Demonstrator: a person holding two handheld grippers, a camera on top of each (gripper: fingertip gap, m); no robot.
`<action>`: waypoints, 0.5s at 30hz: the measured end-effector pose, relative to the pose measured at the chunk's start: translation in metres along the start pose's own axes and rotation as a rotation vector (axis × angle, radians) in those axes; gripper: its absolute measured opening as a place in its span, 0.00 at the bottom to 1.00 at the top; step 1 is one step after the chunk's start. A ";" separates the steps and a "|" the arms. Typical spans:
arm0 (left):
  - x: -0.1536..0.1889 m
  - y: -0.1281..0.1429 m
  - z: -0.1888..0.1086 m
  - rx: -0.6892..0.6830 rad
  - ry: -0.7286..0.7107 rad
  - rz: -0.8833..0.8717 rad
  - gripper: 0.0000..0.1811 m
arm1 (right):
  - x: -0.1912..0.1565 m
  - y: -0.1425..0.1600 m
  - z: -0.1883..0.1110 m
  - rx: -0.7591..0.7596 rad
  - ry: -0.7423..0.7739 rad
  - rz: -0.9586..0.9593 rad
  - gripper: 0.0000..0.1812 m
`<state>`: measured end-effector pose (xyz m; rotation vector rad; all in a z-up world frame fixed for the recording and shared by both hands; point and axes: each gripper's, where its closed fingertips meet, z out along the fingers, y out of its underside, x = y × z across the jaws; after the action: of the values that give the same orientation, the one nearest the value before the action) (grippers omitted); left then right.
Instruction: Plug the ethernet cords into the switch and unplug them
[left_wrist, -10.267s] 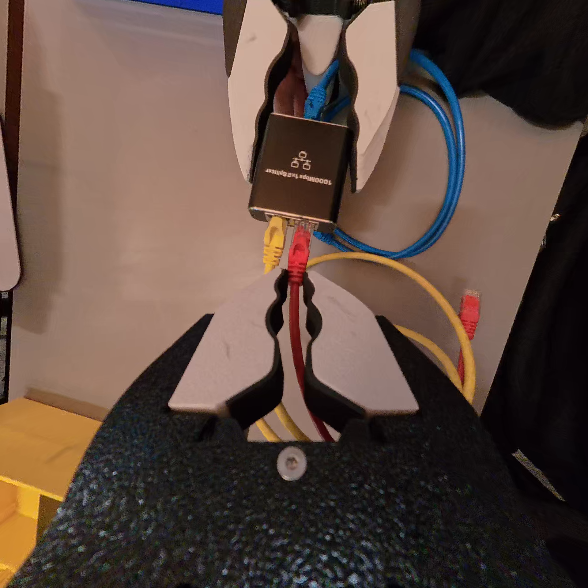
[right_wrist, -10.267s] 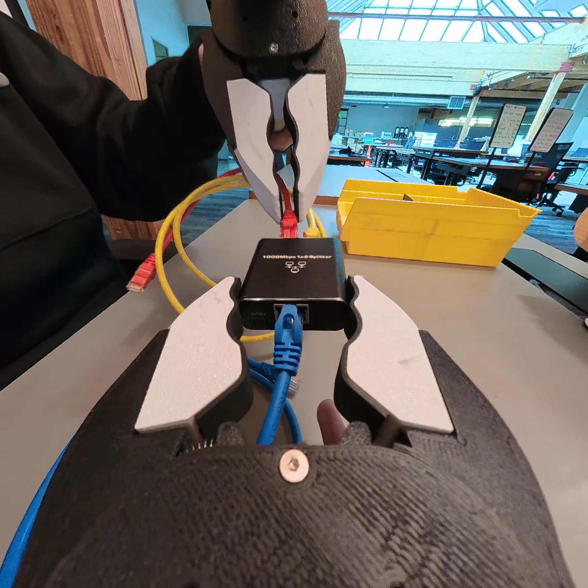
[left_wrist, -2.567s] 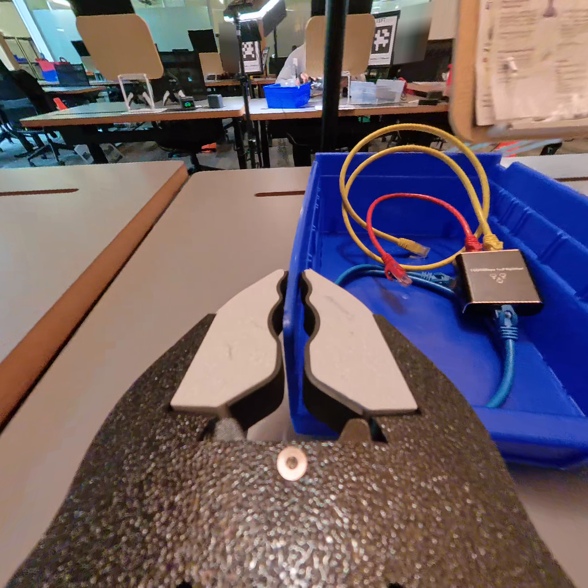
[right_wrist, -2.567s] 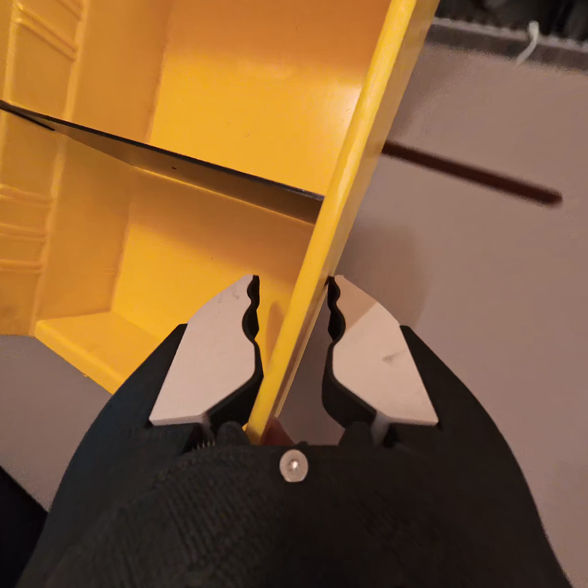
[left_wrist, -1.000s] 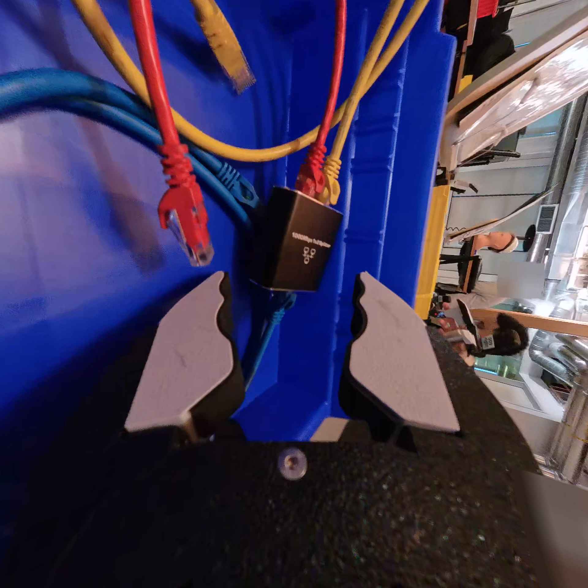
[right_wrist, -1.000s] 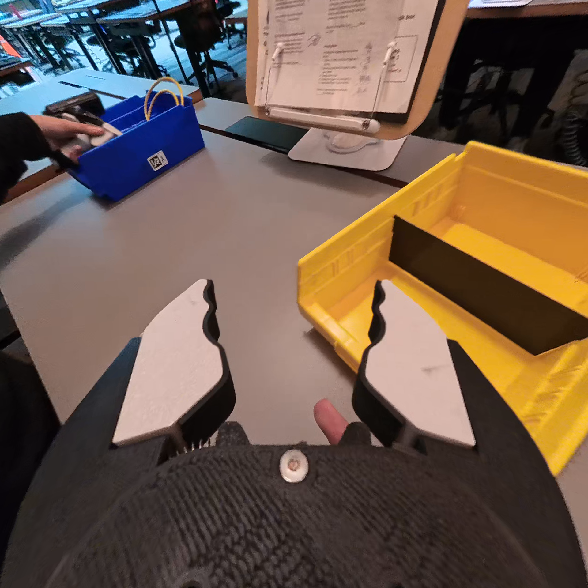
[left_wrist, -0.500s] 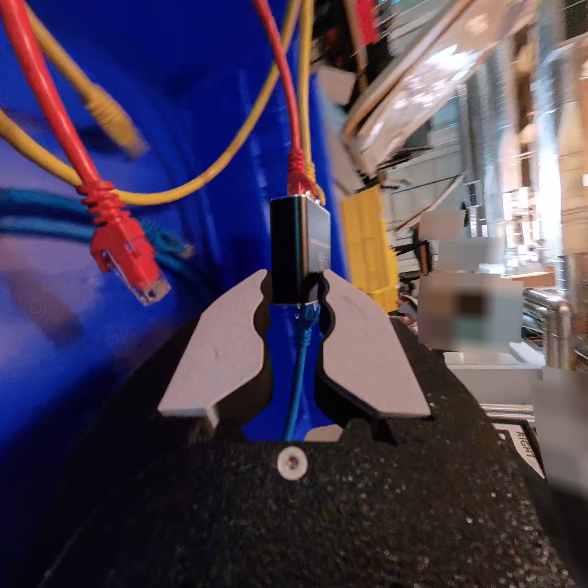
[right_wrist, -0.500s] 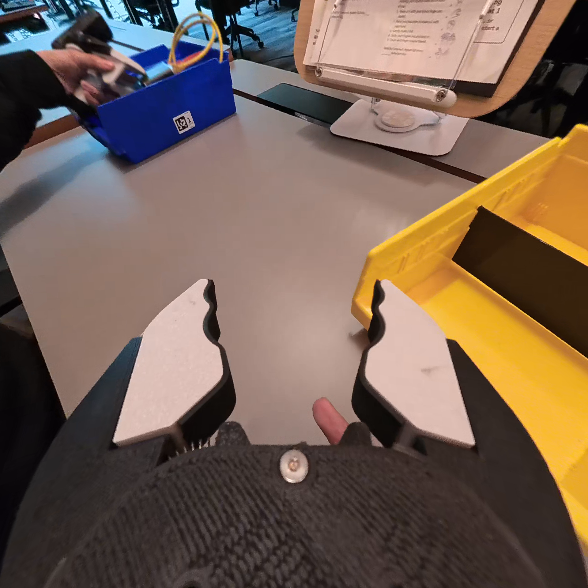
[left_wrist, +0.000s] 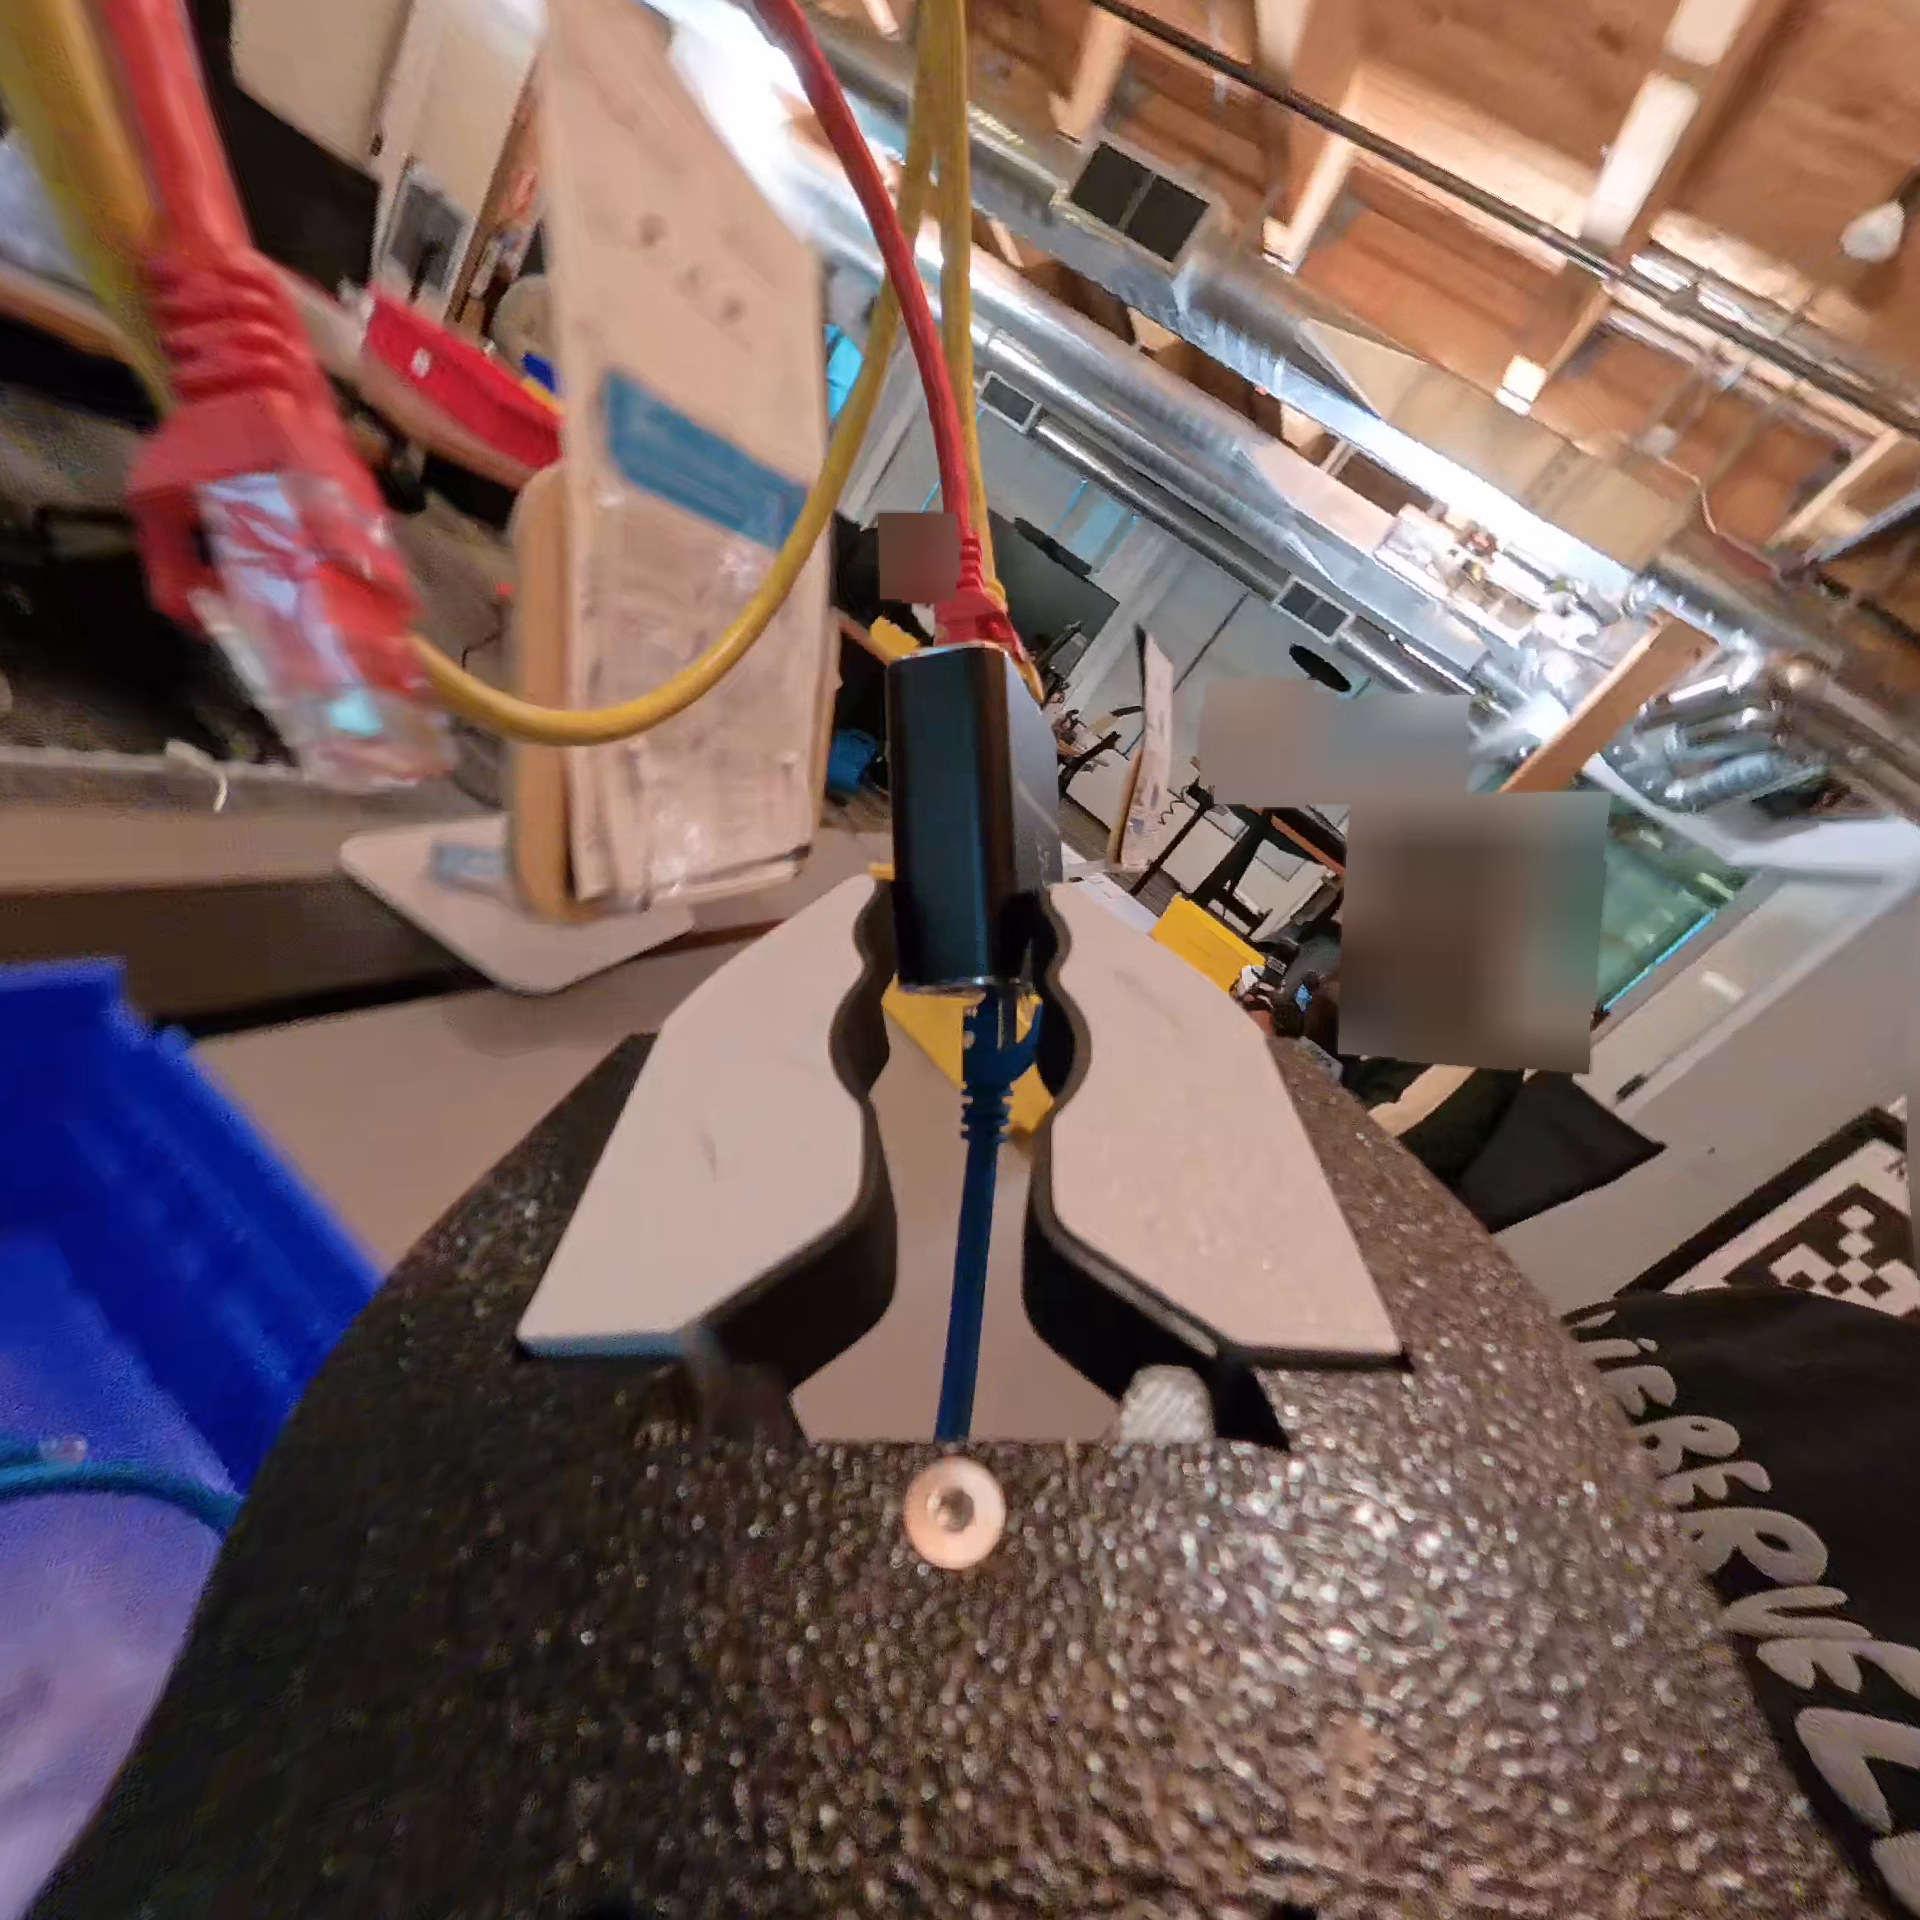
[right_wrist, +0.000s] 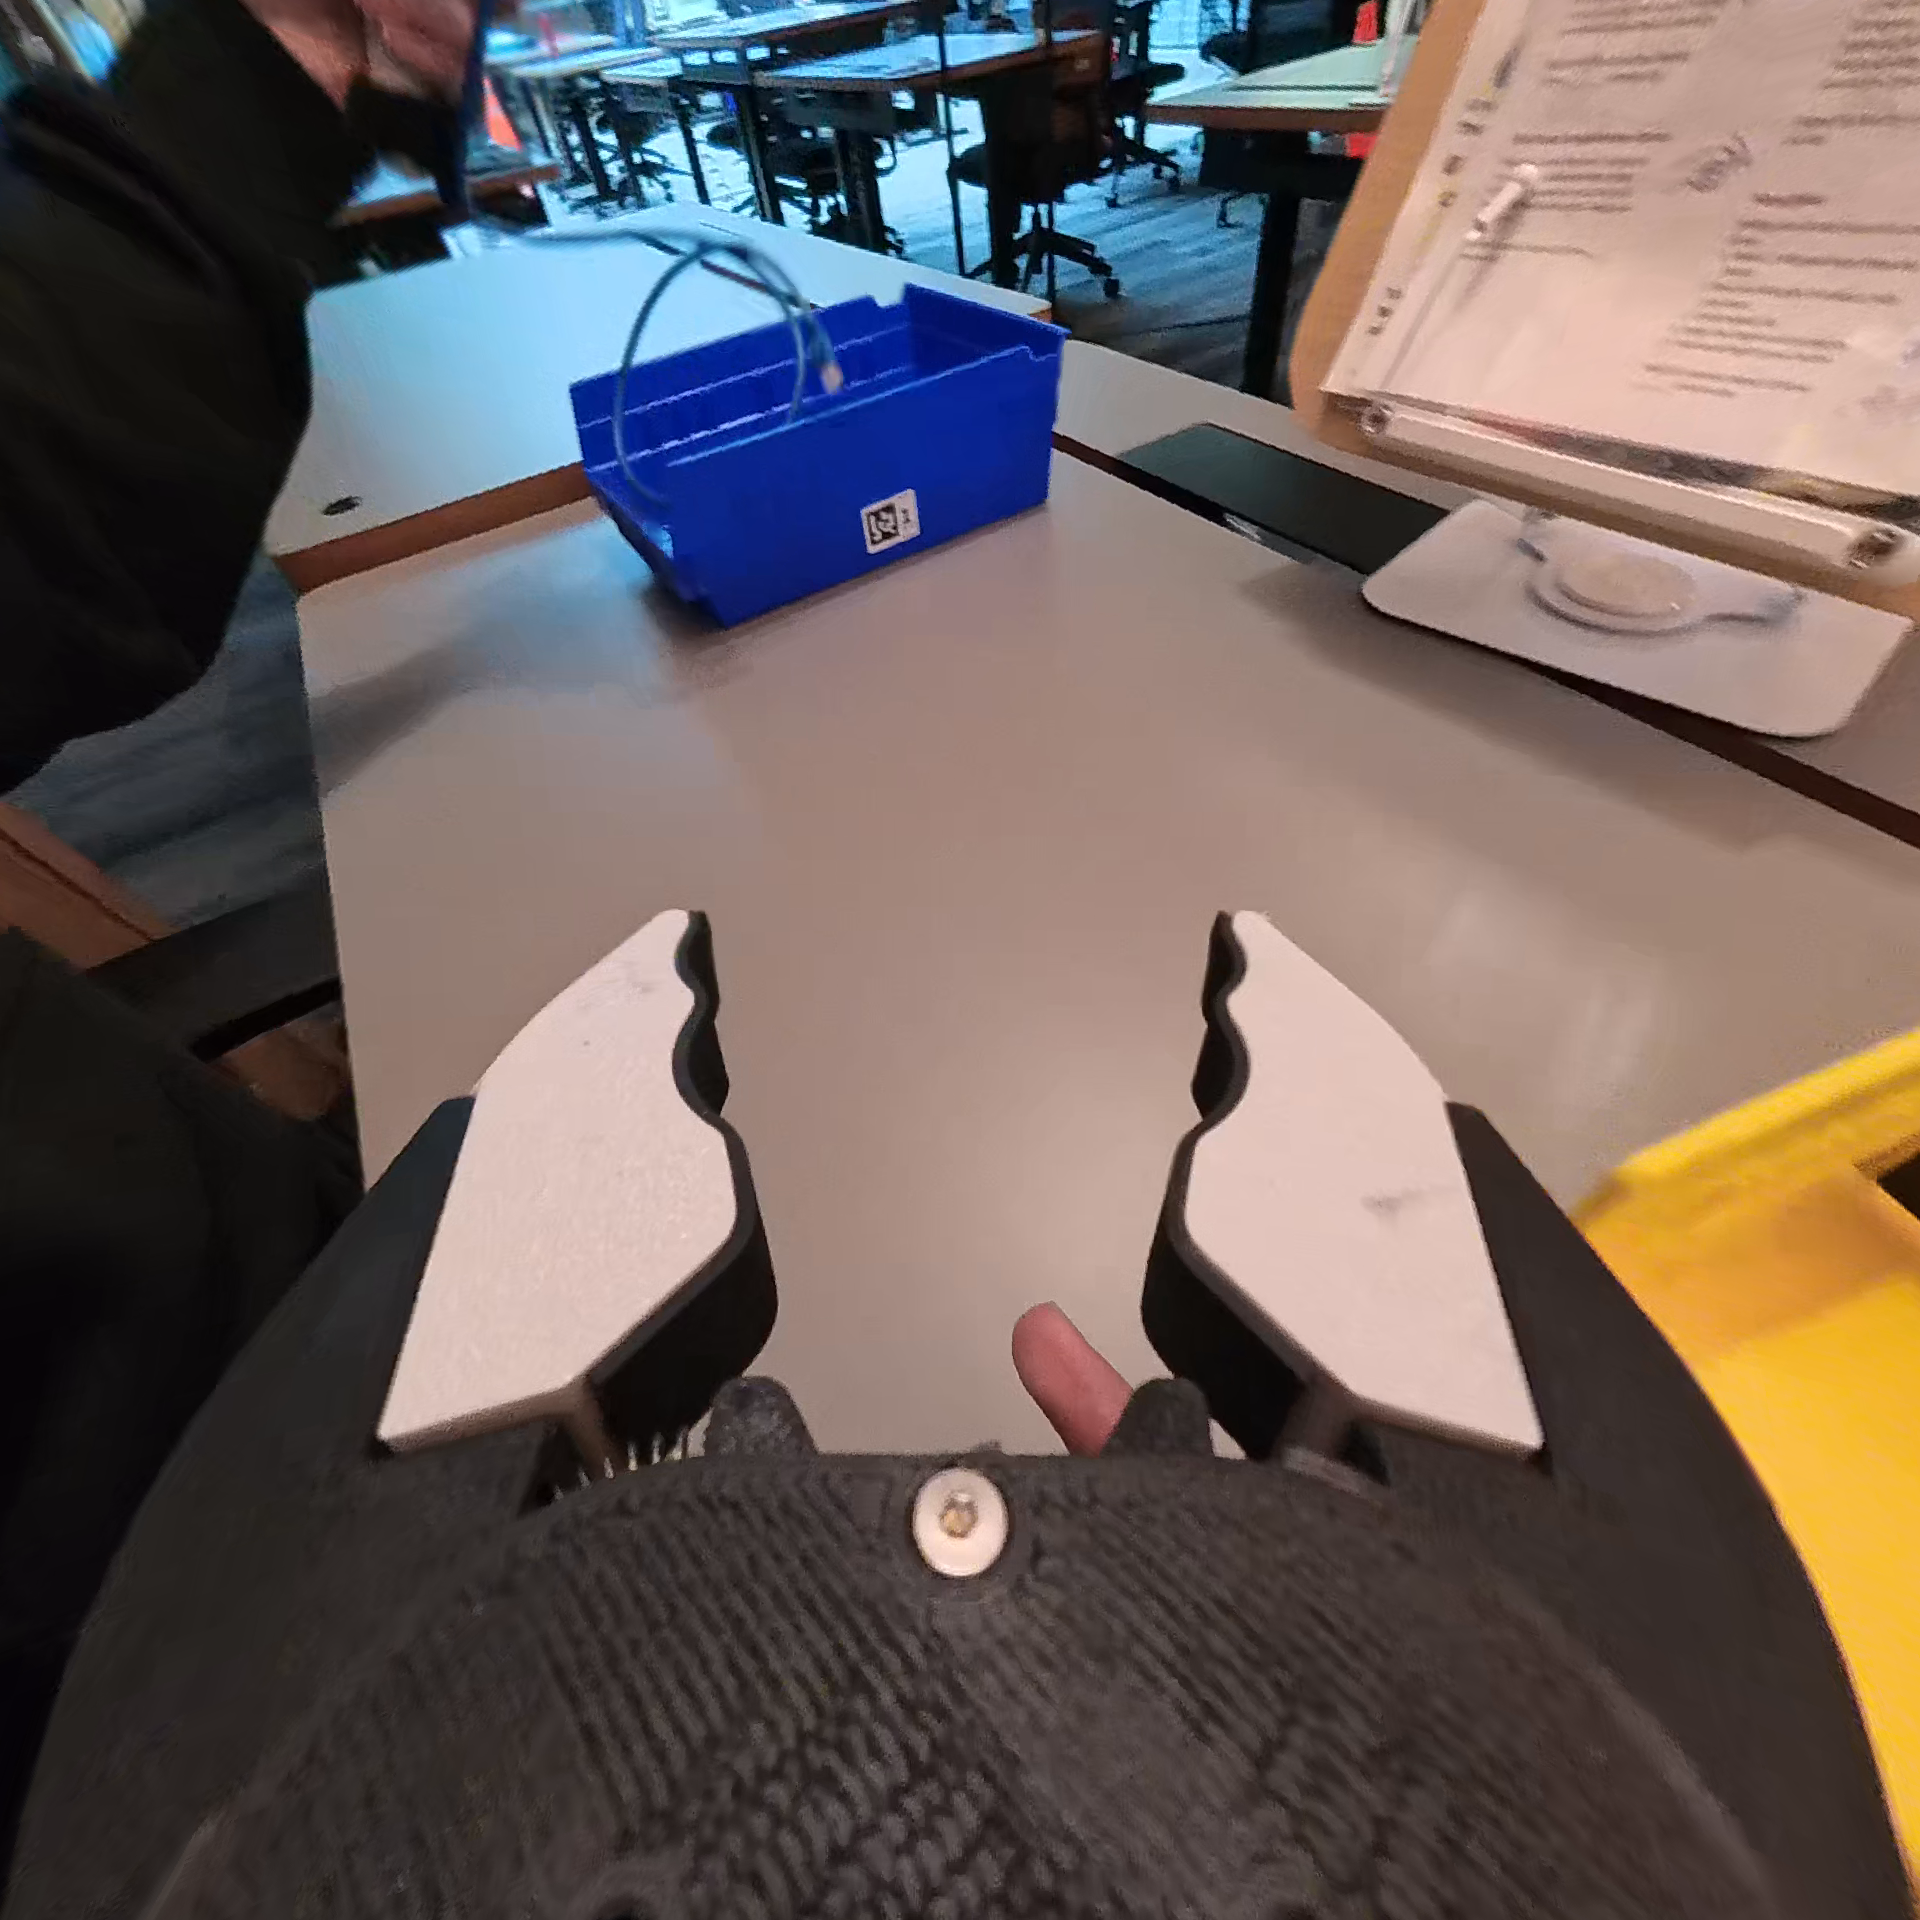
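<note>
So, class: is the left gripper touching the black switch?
Touching. The left wrist view shows the left gripper shut on the switch, both fingers pressed against its lower end.

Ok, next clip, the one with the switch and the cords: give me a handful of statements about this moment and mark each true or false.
1. The left gripper is shut on the black switch. True.
2. The right gripper holds the blue cord. False: it is open and empty over the grey table.
3. A blue cord is plugged into the near end of the switch. True.
4. The red cord and the yellow cord are both unplugged from the switch. False: both run into its far end; only the red cord's other plug hangs loose.
5. The switch lies inside the blue bin. False: it is held up in the air, clear of the bin.
</note>
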<state>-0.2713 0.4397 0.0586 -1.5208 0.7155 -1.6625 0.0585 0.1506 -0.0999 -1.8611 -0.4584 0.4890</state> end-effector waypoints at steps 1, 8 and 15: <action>0.022 -0.011 0.008 0.006 0.017 0.034 0.13 | -0.005 -0.002 0.004 0.001 -0.012 -0.010 0.49; 0.158 -0.052 0.072 -0.051 0.109 0.195 0.13 | -0.044 -0.012 0.027 0.056 -0.130 0.014 0.47; 0.171 0.043 0.131 -0.250 0.139 0.183 0.13 | -0.085 -0.026 0.039 0.185 -0.246 0.116 0.48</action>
<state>-0.1357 0.2860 0.1376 -1.4667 1.1391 -1.5968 -0.0362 0.1443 -0.0785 -1.6626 -0.4529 0.8174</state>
